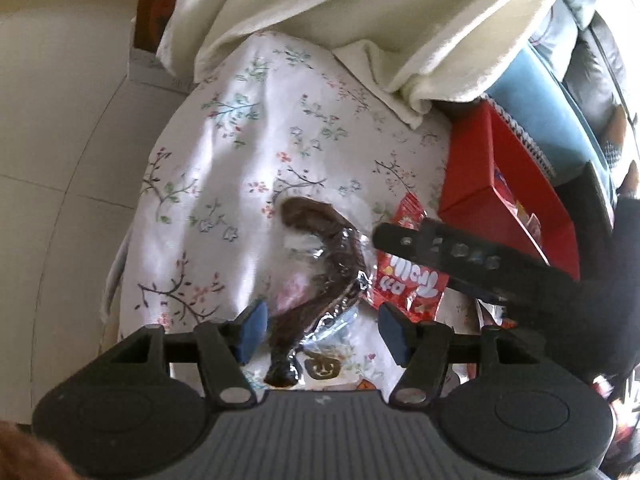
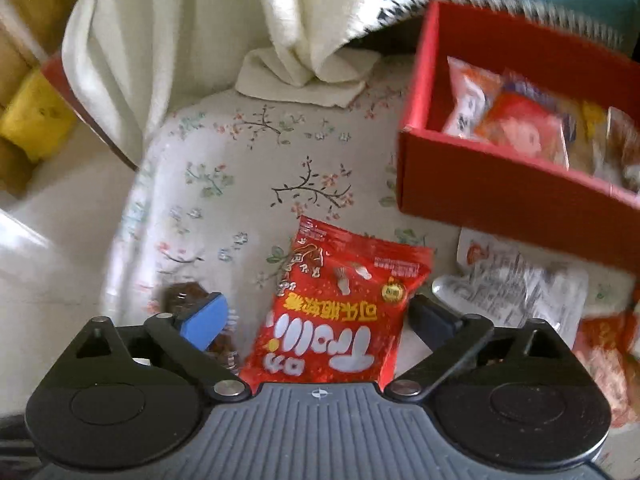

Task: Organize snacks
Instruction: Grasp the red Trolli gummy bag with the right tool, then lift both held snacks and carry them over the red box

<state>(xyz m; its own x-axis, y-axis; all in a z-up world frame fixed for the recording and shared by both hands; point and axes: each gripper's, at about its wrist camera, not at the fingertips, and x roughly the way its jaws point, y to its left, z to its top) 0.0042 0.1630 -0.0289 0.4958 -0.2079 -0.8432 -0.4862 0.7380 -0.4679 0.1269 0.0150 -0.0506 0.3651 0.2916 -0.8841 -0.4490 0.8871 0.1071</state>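
Jaws: left gripper (image 1: 322,330) spread wide, released, a long dark-brown snack in clear foil wrapper (image 1: 320,276) lying between its fingers on the floral tablecloth (image 1: 224,152); right gripper (image 2: 320,316) likewise spread, a red gummy-candy bag (image 2: 340,312) lying between its fingers; open red cardboard box (image 2: 472,184) of packets seen near, upper right

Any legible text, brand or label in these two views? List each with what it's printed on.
"Trolli" in big white letters, upside down to the camera: red candy bag, lying between the open right tongs.
"可乐橡皮糖" in yellow, also upside down: same bag; reading uncertain.
Round yellow seal and fine print on that bag: too small to read.
White wrapper with grey print: blurred, unreadable.
Packets in the red box: no readable text.
Dark snack in clear wrap: no text visible.
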